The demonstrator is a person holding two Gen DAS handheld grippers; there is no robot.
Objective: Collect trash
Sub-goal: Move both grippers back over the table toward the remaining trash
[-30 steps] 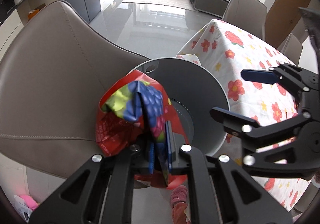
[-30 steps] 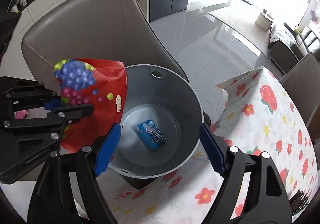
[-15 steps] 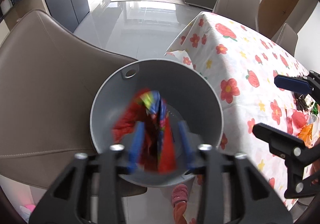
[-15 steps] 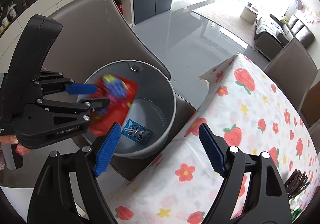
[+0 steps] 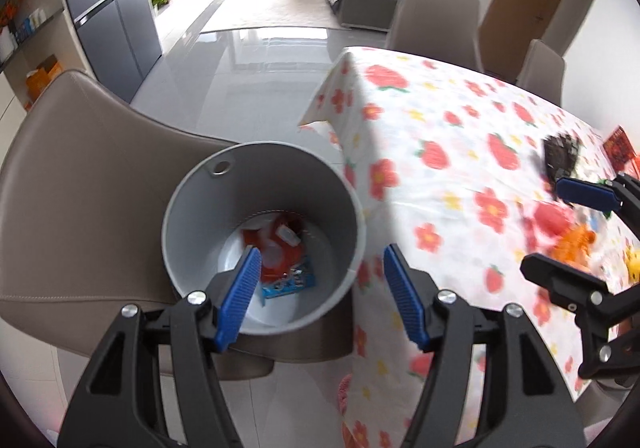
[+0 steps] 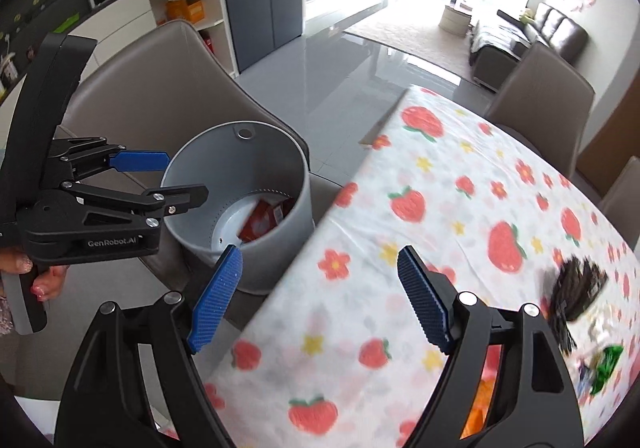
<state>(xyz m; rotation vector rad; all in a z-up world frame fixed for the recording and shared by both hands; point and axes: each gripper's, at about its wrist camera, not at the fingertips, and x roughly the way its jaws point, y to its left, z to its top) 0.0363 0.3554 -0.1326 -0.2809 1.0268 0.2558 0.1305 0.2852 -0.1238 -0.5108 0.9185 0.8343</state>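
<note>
Sunlight is flooding a tiled living and dining area where a table under a strawberry-print tablecloth (image 6: 420, 288) is standing beside a taupe leather chair (image 5: 80, 184). On the chair's seat, a grey cylindrical bin (image 5: 260, 184) is sitting upright just beside the table's edge. A red snack wrapper (image 5: 276, 252) is lying at the bottom of the bin, partly covering a blue packet (image 5: 292, 284). The left gripper (image 5: 316, 296) is hovering above the bin's opening, its jaws opening with nothing between them. The right gripper (image 6: 320, 296) is hanging over the table's edge, jaws spread wide and empty. More trash is lying blurred on the cloth: a dark bundle (image 6: 576, 288), a green wrapper (image 6: 606, 366) and an orange wrapper (image 5: 576, 244).
</note>
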